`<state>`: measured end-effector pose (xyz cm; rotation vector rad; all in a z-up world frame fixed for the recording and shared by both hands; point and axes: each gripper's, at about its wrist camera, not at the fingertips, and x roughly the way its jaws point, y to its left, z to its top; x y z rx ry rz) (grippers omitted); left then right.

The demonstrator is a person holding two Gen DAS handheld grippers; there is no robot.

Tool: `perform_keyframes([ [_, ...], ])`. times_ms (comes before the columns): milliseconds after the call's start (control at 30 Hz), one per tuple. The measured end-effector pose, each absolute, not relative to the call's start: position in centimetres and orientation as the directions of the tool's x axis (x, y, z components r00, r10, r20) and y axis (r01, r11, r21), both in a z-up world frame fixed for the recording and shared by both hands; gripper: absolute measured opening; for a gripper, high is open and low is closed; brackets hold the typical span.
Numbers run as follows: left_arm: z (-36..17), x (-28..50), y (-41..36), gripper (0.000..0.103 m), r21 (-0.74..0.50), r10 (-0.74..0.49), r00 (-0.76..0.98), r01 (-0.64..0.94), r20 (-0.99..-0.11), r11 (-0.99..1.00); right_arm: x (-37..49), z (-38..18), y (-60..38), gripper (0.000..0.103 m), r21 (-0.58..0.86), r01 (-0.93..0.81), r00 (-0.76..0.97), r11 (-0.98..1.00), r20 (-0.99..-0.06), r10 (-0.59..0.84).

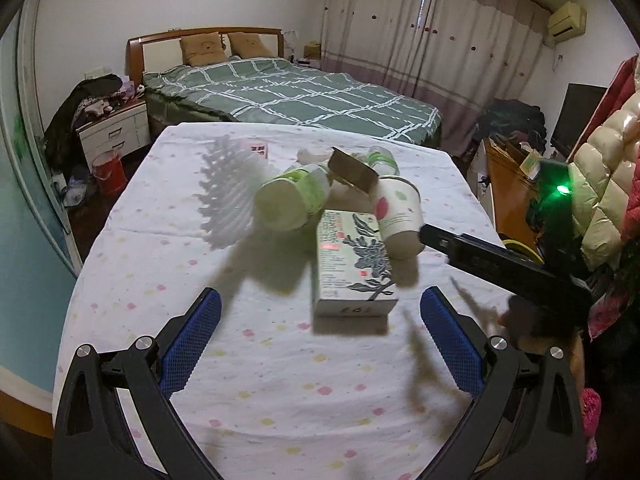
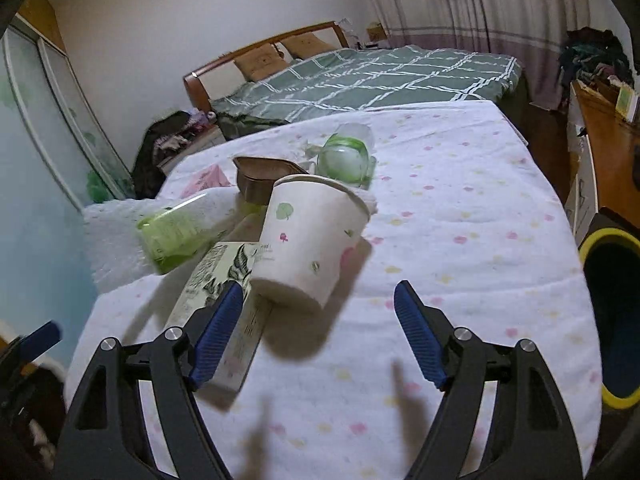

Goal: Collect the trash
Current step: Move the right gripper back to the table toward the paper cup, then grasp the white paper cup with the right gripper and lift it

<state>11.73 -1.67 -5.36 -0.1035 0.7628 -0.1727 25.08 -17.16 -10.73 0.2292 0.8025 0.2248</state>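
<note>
Item one, nearest: my left gripper, fingers spread wide with nothing between them, poised over the worktop just short of the pile; I hold it off so it can choose a piece. Item two: my right gripper, fingers likewise apart and empty, aimed at the paper cup, which lies tipped on its side directly ahead of the gap; I judge it the easiest first pick, being on top and exposed. Item three: a printed carton, flat on the flowered cloth, its near end toward the left gripper, its far end touching the cup. Item four: a green-labelled bottle lying on its side, leaning into the heap beside the carton. Item five: a brown cardboard piece propped atop the heap, and behind it a clear green-banded container. Item six: a white ribbed plastic piece to the left of the bottle, blurred. Item seven: a yellow-rimmed bin off the worktop's right edge, near my right gripper, presumably the destination for the trash. Farthest: the bed with its green checked cover, beyond the worktop.
</note>
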Motion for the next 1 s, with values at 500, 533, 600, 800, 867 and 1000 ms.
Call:
perform_keyframes([
  [500, -7.3, 12.4, -1.7, 0.098, -0.187, -0.233, 0.678, 0.142, -0.697, 0.972, 29.2, -12.7, -15.2, 0.073, 0.333, -0.056, 0.607, 0.941, -0.738, 0.296],
  [533, -7.3, 12.4, -1.8, 0.098, -0.186, -0.235, 0.676, 0.145, -0.698, 0.972, 29.3, -12.8, -15.2, 0.071, 0.337, -0.056, 0.603, 0.940, -0.739, 0.301],
  [600, -7.4, 12.3, -2.0, 0.098, -0.185, -0.236, 0.676, 0.148, -0.698, 0.971, 29.5, -12.8, -15.0, 0.066, 0.321, -0.051, 0.603, 0.946, -0.745, 0.285],
  [800, -7.5, 12.3, -2.1, 0.098, -0.185, -0.233, 0.672, 0.144, -0.703, 0.972, 28.9, -12.2, -15.1, 0.059, 0.314, -0.060, 0.622, 0.948, -0.731, 0.281],
  [867, -7.6, 12.3, -2.3, 0.098, -0.184, -0.234, 0.670, 0.146, -0.704, 0.972, 28.4, -11.8, -15.2, 0.059, 0.313, -0.067, 0.627, 0.947, -0.725, 0.284],
  [1000, -7.8, 12.3, -2.5, 0.098, -0.183, -0.239, 0.665, 0.153, -0.708, 0.971, 26.7, -11.0, -15.9, 0.059, 0.305, -0.078, 0.649, 0.949, -0.707, 0.280],
])
